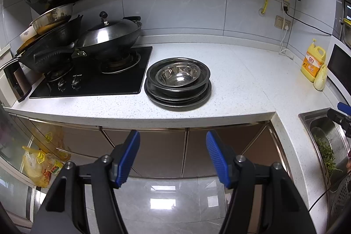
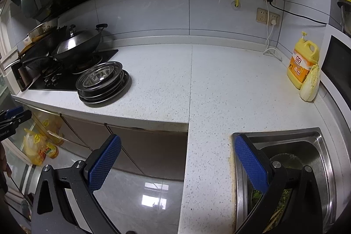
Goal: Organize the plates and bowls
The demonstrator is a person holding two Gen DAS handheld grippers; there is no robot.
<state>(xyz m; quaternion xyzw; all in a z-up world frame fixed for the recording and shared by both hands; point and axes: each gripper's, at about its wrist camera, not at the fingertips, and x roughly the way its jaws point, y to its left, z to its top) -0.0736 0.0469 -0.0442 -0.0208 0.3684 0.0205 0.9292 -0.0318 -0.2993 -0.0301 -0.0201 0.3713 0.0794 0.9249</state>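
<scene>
A stack of steel plates (image 1: 177,100) (image 2: 105,98) sits on the white speckled counter just right of the stove, with a steel bowl (image 1: 178,77) (image 2: 97,78) nested on top. My left gripper (image 1: 173,139) hangs open in front of the counter edge, over the floor, well short of the stack, with nothing between its blue pads. My right gripper (image 2: 175,146) is also open and empty, held over the counter corner beside the sink, with the stack far off to its upper left. The left gripper's tip (image 2: 15,116) shows at the left edge of the right wrist view.
A black gas stove (image 1: 92,78) carries a lidded wok (image 1: 109,36) and stacked pans. A steel sink (image 2: 285,168) holds greens and a basin. A yellow detergent jug (image 2: 303,63) and a cabbage (image 2: 310,84) stand at the back right. Cabinet doors (image 1: 162,152) and oil bottles (image 1: 46,166) lie below.
</scene>
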